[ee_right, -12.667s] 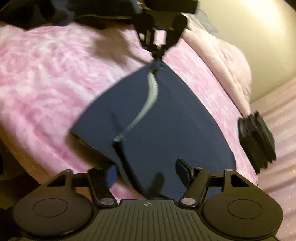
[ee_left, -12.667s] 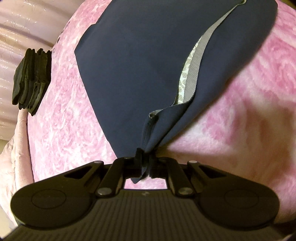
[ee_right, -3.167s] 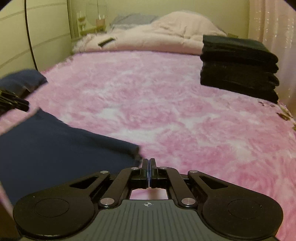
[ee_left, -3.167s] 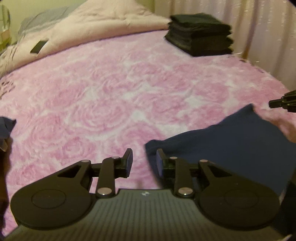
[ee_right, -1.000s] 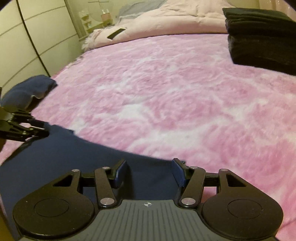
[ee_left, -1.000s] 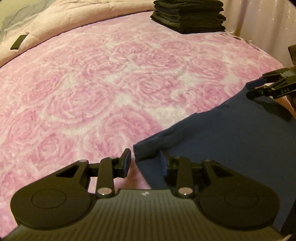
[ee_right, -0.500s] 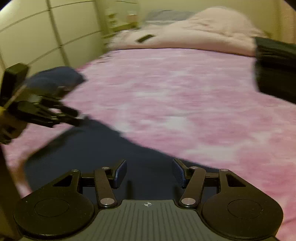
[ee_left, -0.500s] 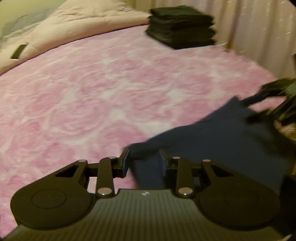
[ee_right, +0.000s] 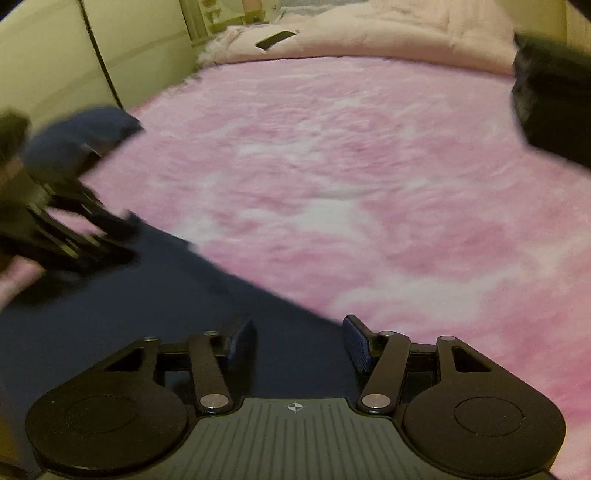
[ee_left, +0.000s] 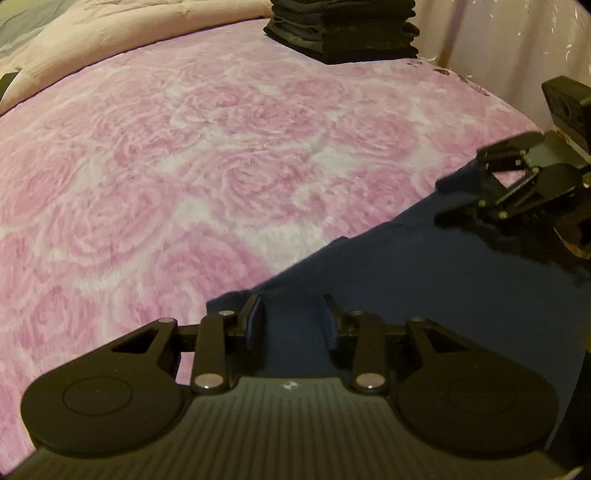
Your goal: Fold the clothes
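Observation:
A navy garment (ee_left: 424,280) lies folded flat on the pink rose-patterned blanket (ee_left: 207,155). My left gripper (ee_left: 291,321) is open, its fingers straddling the garment's near left corner. The right gripper (ee_left: 460,186) shows at the right of the left wrist view, open above the garment's far corner. In the right wrist view the right gripper (ee_right: 299,343) is open over the navy garment (ee_right: 147,317) at its edge. The left gripper (ee_right: 129,240) appears blurred at the left there, over the same garment.
A stack of dark folded clothes (ee_left: 343,29) sits at the far side of the bed by pale curtains (ee_left: 517,48). Another navy bundle (ee_right: 81,140) lies at the bed's left edge near cupboard doors (ee_right: 55,62). A pink duvet (ee_right: 388,33) with a black flat object (ee_right: 277,38) lies at the head.
The right gripper, shut 3.2 s ago, is now open. The garment, blurred and lifted half a second ago, now lies flat. The left gripper stays open at its corner.

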Motion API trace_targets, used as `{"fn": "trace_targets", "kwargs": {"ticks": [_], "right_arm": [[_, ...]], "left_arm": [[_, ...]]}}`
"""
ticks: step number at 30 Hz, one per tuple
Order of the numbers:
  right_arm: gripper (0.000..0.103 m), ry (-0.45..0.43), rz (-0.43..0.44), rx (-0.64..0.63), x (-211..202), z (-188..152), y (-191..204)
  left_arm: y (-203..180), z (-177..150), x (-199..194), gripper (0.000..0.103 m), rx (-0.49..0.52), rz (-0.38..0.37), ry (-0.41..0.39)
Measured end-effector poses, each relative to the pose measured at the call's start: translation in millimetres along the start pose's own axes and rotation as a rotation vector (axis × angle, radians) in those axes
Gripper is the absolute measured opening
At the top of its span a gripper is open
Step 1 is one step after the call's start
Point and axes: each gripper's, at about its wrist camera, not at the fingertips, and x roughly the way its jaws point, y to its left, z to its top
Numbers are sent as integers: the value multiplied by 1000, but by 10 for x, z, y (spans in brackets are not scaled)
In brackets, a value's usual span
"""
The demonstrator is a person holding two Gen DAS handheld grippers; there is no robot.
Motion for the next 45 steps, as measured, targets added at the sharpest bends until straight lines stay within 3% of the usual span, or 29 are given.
{"fn": "trace_targets", "kwargs": {"ticks": [6,10,15,19,21,25,27,31,34,38,42,45], "right_arm": [[58,-23,-162,-12,-225,-73,-318],[58,-80,-123,-28,-747,-236,-118],[58,-114,21,-28,-1144,-659,263],[58,-35,14,-75,-1043,-1056,408],[58,-51,-19,-89,-1041,-1179,330],[58,-54,-120,-109,-1211,-1147,385],[58,-99,-90,-149,-1346,-1120,540],[58,-154,-9,-152,-1404,-1081,821],[58,-123,15,-174,-1227,-1073,972],[58,-52,2,-187,-958,-1090,1014],[58,-92,6,-199,-1046,-963,1043],[58,-80,17,-215,-978,-889,1086]], "left_arm": [[-70,28,-27,32,14,39,3],[-143,-18,-241,29,11,81,-12],[-309,-181,-636,28,14,69,-51],[-464,-404,-727,28,31,67,-45],[-515,-517,-707,29,40,86,-42],[-561,-582,-789,28,37,131,-46],[-603,-594,-923,28,55,151,-64],[-659,-722,-1128,28,39,98,-98],[-745,-900,-1011,28,62,113,-63],[-778,-980,-995,28,73,132,-83],[-746,-951,-1210,28,46,108,-95],[-775,-1011,-1152,27,55,69,-56]]}}
